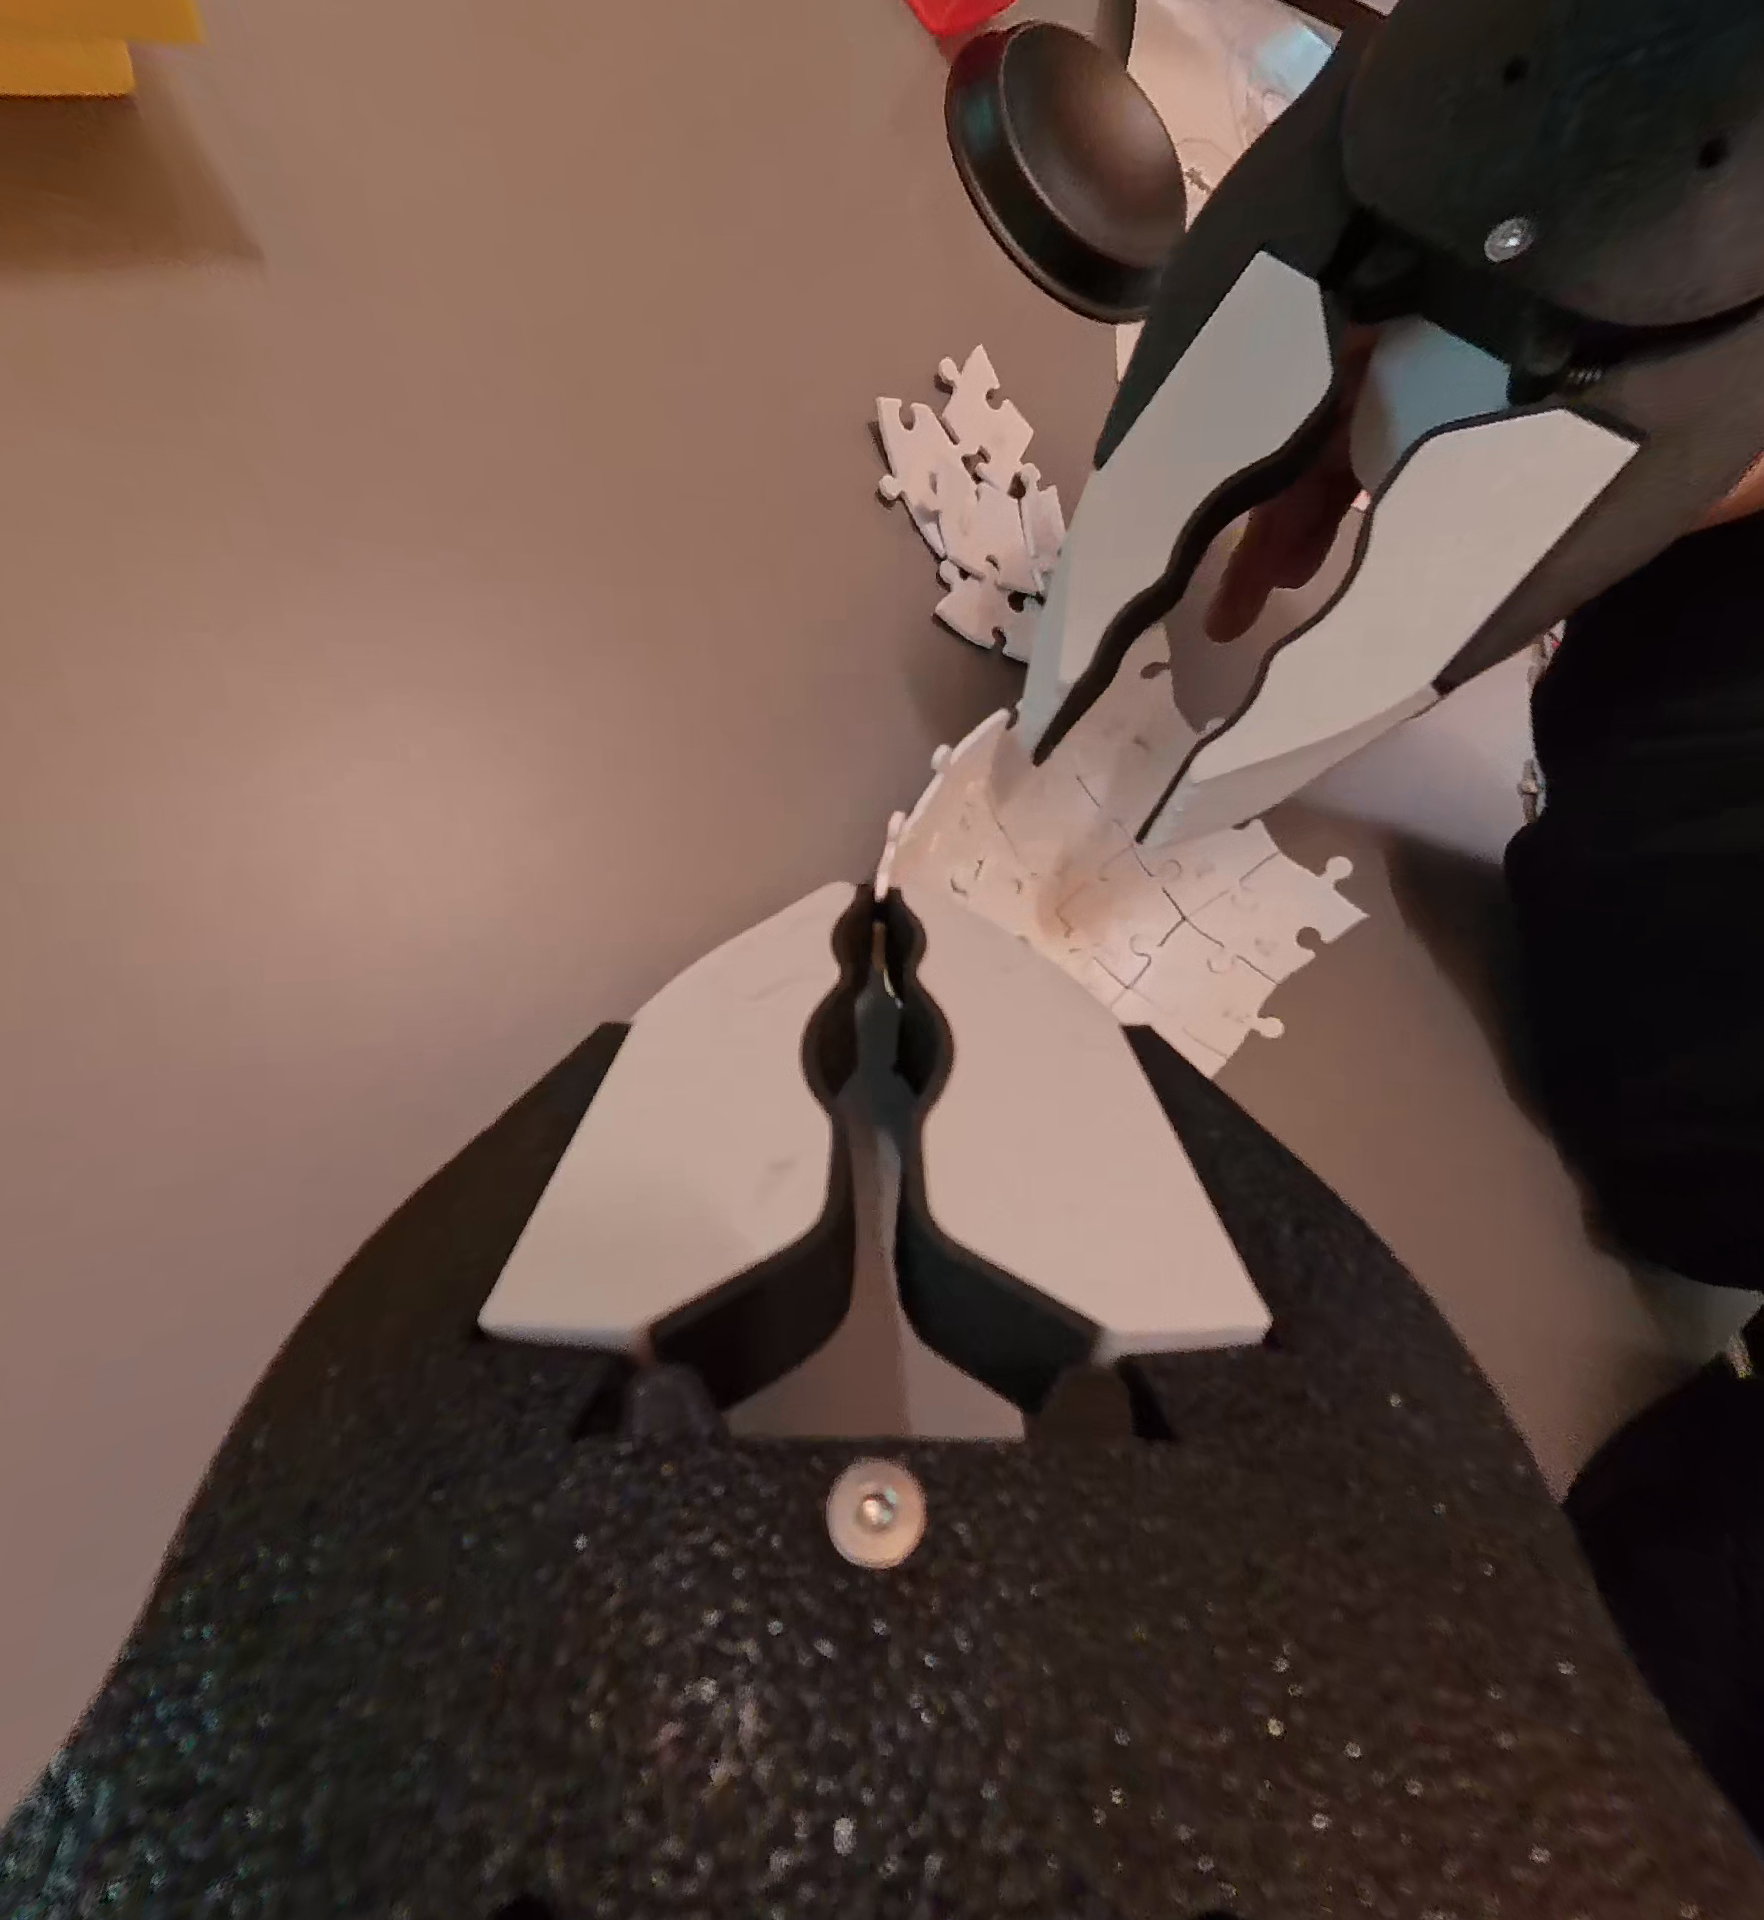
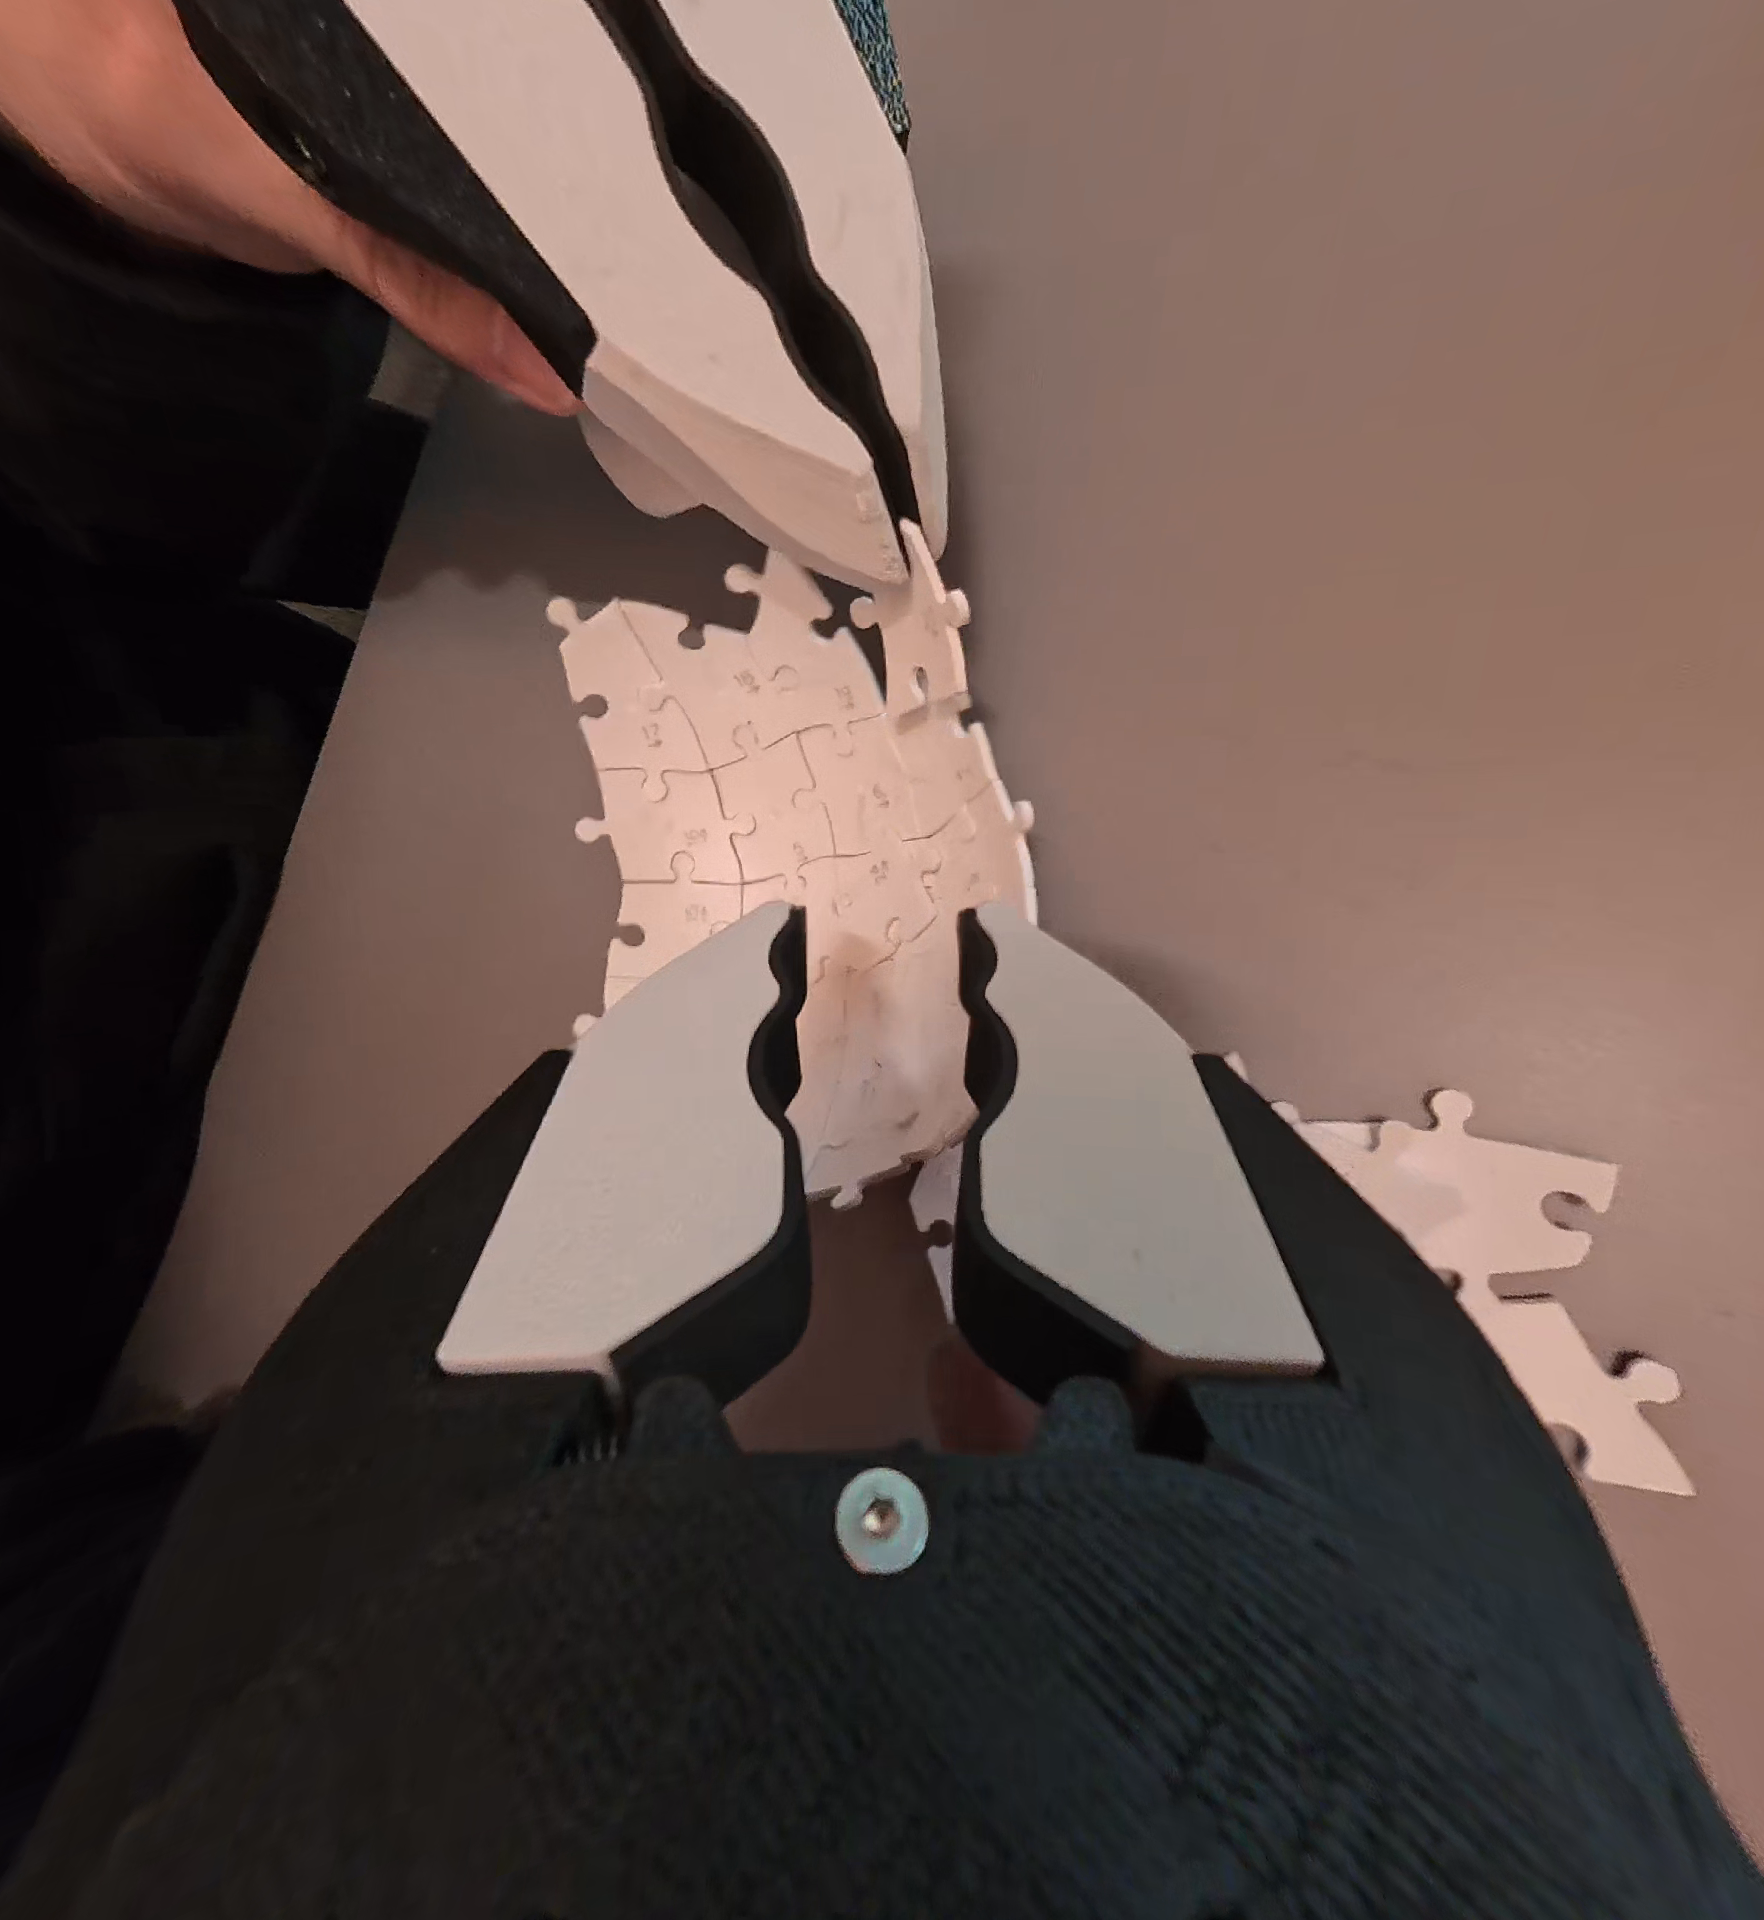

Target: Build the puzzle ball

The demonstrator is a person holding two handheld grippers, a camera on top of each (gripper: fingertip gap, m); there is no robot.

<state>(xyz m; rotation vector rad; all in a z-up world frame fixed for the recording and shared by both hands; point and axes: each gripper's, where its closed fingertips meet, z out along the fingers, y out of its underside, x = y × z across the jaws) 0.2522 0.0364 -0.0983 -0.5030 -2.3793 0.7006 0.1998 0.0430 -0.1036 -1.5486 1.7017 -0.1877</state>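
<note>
Left claw [image 1: 878, 914] pinched tight on the edge of the assembled puzzle section [image 1: 1148, 883]: a curved white sheet of interlocked pieces resting on the grey-brown table [image 1: 390, 675]. Right claw [image 2: 883, 925] narrowly parted, straddling the sheet's near end; real grip or just contact, can't tell.

Left wrist view only: loose white pieces in a pile [image 1: 971, 499] far of the sheet, a black round dish-like object [image 1: 1065, 177], something red cut off at the top edge, yellow sheets [image 1: 36, 52] far left.

Right wrist view only: small printed marks on the piece backs, two or three more loose pieces [image 2: 1480, 1236] near right, and a hand [image 2: 234, 177] on the left claw's handle.

Claw fingers are matte white with wavy black inner pads; bodies are rough black print. The sheet's near end is hidden by the right claw's fingers.
</note>
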